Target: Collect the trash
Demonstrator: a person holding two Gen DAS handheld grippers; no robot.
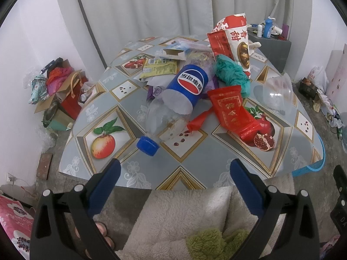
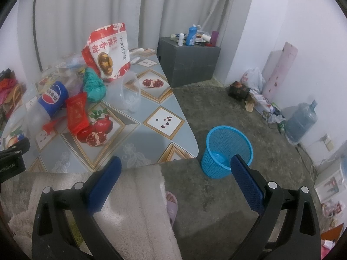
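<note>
Table: fruit-print tablecloth (image 1: 195, 158), littered.
Grippers: left gripper (image 1: 175, 169) and right gripper (image 2: 175, 166) gaping, empty.
Tip: pinch crushed blue-capped cola bottle (image 1: 173, 101) mid-body; blue mesh basket (image 2: 227, 151) waits.

Trash heaped on the counter, basket on the floor beside it

A bottle (image 1: 173, 99) lies on the counter (image 1: 195, 162), its cap toward the near edge, with a flat packet (image 1: 232, 108) just to its right and a crumpled bag (image 1: 232, 73) behind that; a tall snack bag (image 1: 234, 41) stands at the back. A clear cup (image 2: 130, 93) lies right of the heap. The basket (image 2: 226, 151) stands on the floor off the counter's near right corner
</note>
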